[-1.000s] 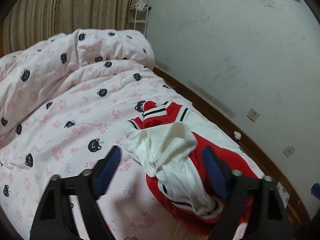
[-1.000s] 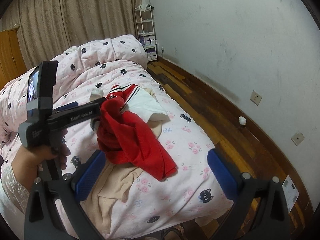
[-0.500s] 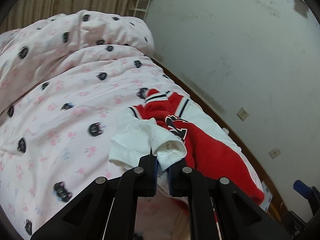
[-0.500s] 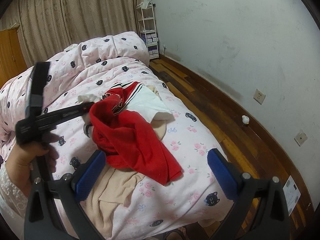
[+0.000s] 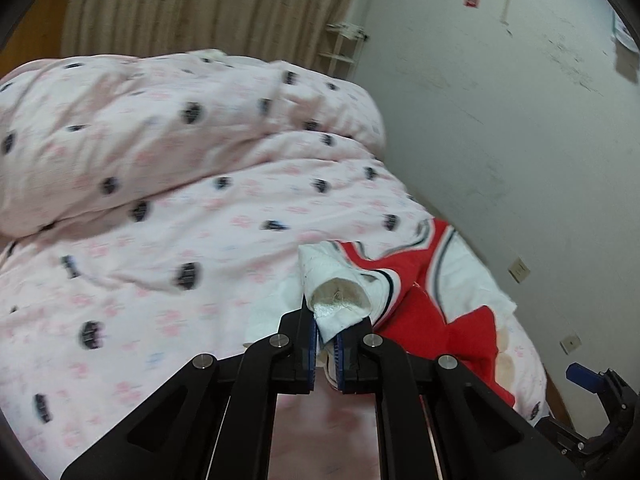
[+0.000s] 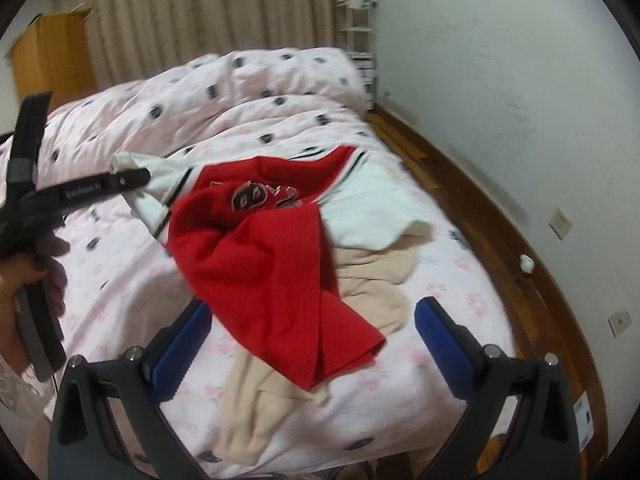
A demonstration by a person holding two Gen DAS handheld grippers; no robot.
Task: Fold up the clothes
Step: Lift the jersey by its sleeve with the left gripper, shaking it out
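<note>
Lying crumpled at frame centre on the pink quilt (image 6: 120,280): red and white jacket (image 6: 272,256), over a beige garment (image 6: 372,280). Pinching its white sleeve cuff (image 5: 340,300) at lower centre: left gripper (image 5: 326,348), jaws clamped. Hovering at the bottom, jaws spread wide, holding nothing: right gripper (image 6: 312,344).

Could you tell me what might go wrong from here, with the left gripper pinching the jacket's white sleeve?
The left gripper pinches only the cuff edge of the white sleeve, so it may slip free. The red and white jacket overlaps the beige garment, which could drag along. Near the bed edge, either could slide off.
</note>
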